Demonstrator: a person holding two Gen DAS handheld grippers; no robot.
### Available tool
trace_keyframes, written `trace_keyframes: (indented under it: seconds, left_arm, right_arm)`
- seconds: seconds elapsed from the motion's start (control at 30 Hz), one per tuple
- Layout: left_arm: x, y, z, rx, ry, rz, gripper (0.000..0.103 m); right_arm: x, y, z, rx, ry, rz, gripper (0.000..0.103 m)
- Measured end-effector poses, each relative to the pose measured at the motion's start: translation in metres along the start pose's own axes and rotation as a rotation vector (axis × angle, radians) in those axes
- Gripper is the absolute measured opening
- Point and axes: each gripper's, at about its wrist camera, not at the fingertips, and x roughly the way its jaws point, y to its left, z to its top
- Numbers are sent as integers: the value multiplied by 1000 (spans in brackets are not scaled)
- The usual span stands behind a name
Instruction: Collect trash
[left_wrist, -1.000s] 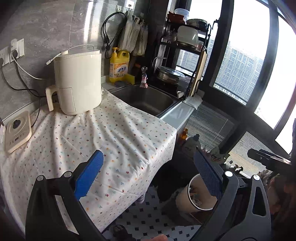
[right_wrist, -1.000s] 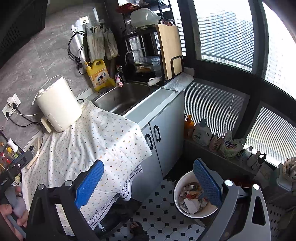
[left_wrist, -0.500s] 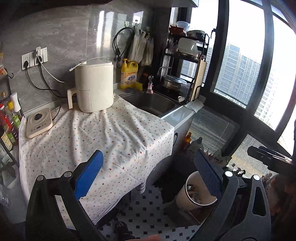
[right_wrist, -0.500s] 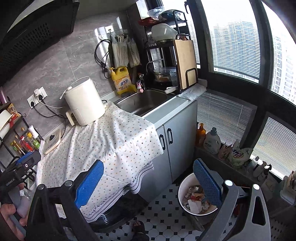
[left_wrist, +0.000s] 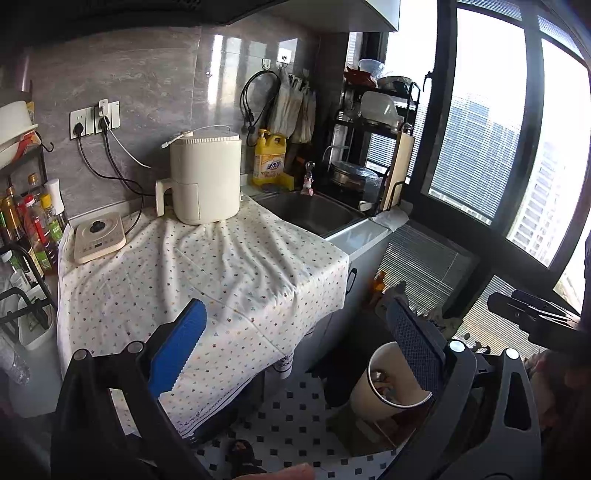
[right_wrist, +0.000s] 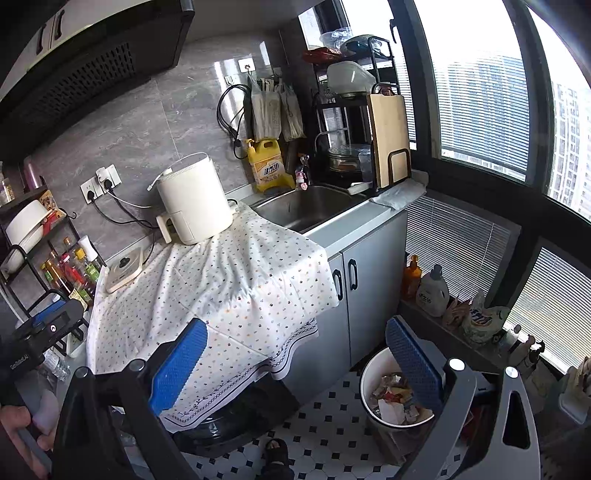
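Both grippers are hanging wide apart and holding nothing: the left gripper and the right gripper. The white trash bin is sitting on the tiled floor at 4 o'clock, with crumpled trash lying inside.

Air fryer on cloth-covered counter, sink to its right, trash bin on floor below.

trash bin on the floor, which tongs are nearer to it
Likely the right tongs, above the trash bin on its window side. The left tongs hover over the countertop side, further away.
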Motion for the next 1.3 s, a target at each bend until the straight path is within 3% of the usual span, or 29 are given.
trace_keyframes:
  seconds: [0.4, 1.3]
  left_arm:
    - [-8, 15, -12, -29, -3, 34, 97]
    - [-16, 37, -20, -43, 3, 62, 97]
  right_arm:
    - [-1, 23, -9, -39, 3, 51, 95]
    - [1, 43, -18, -54, -24, 67, 95]
